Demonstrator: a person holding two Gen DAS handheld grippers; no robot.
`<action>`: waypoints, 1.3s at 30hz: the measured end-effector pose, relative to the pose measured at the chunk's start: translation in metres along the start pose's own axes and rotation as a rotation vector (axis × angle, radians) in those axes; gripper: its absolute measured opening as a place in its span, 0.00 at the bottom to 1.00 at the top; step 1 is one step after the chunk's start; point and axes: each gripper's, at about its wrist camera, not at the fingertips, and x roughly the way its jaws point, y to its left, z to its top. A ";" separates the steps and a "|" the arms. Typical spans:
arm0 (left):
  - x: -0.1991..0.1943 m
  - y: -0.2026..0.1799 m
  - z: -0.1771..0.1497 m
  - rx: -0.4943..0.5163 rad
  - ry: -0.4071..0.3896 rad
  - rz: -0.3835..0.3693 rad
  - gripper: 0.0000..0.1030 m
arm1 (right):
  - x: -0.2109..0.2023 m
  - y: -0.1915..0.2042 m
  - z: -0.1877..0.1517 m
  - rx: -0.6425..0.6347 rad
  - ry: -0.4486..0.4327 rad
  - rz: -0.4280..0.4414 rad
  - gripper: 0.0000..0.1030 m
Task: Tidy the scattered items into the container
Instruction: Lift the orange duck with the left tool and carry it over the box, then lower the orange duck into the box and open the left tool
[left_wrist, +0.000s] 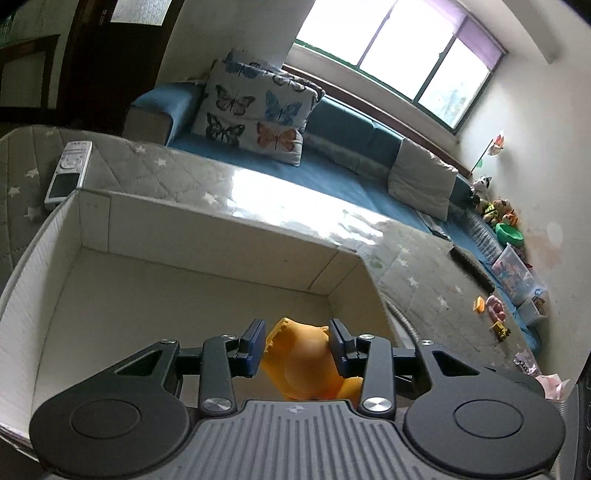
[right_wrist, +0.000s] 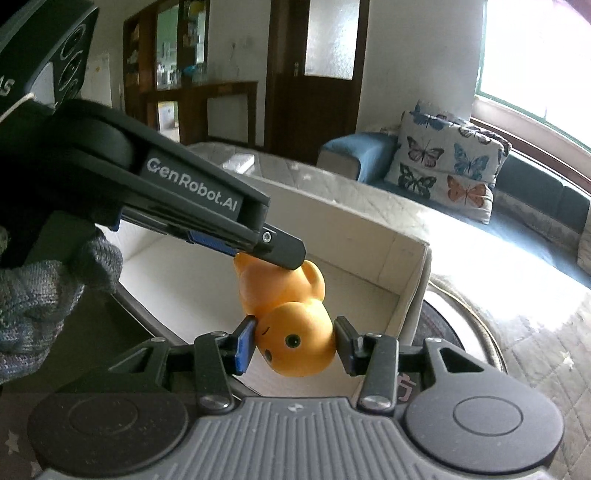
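Note:
A yellow rubber duck (right_wrist: 291, 317) hangs over the open white cardboard box (right_wrist: 410, 254), held by both grippers. My right gripper (right_wrist: 293, 341) is shut on the duck's head. My left gripper (left_wrist: 297, 345) is shut on the duck's body (left_wrist: 306, 362); in the right wrist view it reaches in from the upper left, and one of its fingers (right_wrist: 284, 251) lies over the duck's tail end. The box interior (left_wrist: 155, 306) looks empty below the duck.
The box sits on a star-patterned grey mat (left_wrist: 177, 166). A remote control (left_wrist: 68, 171) lies behind the box. Small toys (left_wrist: 495, 314) lie scattered at the right, with a clear bin (left_wrist: 517, 273) beyond. A blue sofa with a butterfly cushion (left_wrist: 255, 110) is behind.

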 end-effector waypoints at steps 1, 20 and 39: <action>0.001 0.001 -0.001 0.001 -0.001 0.002 0.39 | 0.002 0.001 0.001 0.004 0.004 0.003 0.44; 0.000 -0.002 -0.006 0.013 0.020 0.037 0.37 | -0.017 -0.003 0.008 0.041 -0.038 0.000 0.45; -0.077 -0.036 -0.051 0.065 -0.079 0.039 0.37 | -0.113 0.021 -0.029 0.026 -0.194 -0.025 0.60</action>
